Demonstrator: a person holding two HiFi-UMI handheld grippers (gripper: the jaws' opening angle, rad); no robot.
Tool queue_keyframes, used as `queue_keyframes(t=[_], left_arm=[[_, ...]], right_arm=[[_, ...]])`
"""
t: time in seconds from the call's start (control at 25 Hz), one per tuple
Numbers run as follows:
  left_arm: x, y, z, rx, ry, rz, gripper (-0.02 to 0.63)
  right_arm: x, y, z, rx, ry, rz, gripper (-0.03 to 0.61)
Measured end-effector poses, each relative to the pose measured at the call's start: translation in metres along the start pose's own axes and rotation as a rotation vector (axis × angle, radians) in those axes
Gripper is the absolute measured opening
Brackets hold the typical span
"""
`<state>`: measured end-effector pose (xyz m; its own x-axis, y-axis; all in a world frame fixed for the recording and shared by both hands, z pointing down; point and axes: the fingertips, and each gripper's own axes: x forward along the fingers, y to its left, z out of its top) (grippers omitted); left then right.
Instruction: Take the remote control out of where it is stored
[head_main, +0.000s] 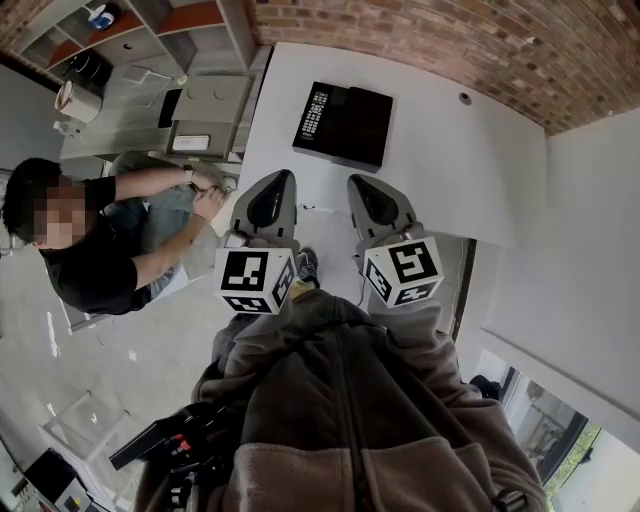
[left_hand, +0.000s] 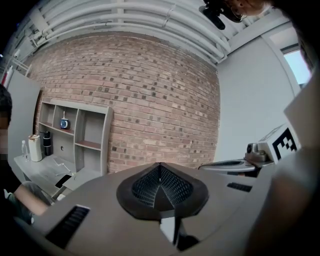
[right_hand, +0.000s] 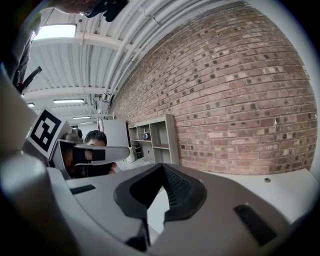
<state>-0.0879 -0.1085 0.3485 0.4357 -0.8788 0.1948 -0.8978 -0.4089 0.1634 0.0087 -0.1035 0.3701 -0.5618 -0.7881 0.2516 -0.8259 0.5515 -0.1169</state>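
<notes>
Table (head_main: 450, 160) bears one remote control (head_main: 314, 115) touching one black case (head_main: 360, 125).

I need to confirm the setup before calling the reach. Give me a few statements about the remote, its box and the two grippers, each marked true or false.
1. The remote control lies at the left side of the black box. True.
2. The box stands on the shelf unit. False: it stands on the white table; the shelves are off to the left.
3. The right gripper is shut on the remote. False: its jaws are together with nothing between them, and it is short of the box.
4. Both grippers are on the near side of the box. True.
5. The left gripper has its jaws wide apart. False: they are together and hold nothing.
</notes>
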Motion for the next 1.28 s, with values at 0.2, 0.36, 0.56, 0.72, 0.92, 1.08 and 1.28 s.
queue_keyframes(t=[0.2, 0.36, 0.56, 0.72, 0.92, 1.08, 1.28], left_arm=[[0.027, 0.022, -0.010, -0.016, 0.039, -0.020, 0.005], [0.043, 0.034, -0.027, -0.027, 0.074, -0.022, 0.005], [0.063, 0.045, -0.049, -0.024, 0.116, -0.008, 0.005], [0.079, 0.057, -0.072, -0.027, 0.150, 0.028, 0.005], [0.093, 0.075, -0.097, -0.048, 0.204, 0.075, 0.005], [0.104, 0.086, -0.113, -0.076, 0.238, 0.100, 0.005], [0.116, 0.097, -0.133, -0.109, 0.274, 0.117, 0.005]], right_arm=[[0.035, -0.009, -0.014, 0.021, 0.058, -0.010, 0.002], [0.055, -0.015, -0.035, 0.066, 0.112, 0.000, 0.002], [0.080, -0.028, -0.065, 0.179, 0.177, 0.037, 0.003], [0.101, -0.044, -0.092, 0.305, 0.238, 0.054, 0.003], [0.133, -0.061, -0.130, 0.486, 0.332, 0.070, 0.045], [0.165, -0.078, -0.162, 0.580, 0.405, 0.065, 0.076], [0.208, -0.098, -0.201, 0.746, 0.502, 0.041, 0.133]])
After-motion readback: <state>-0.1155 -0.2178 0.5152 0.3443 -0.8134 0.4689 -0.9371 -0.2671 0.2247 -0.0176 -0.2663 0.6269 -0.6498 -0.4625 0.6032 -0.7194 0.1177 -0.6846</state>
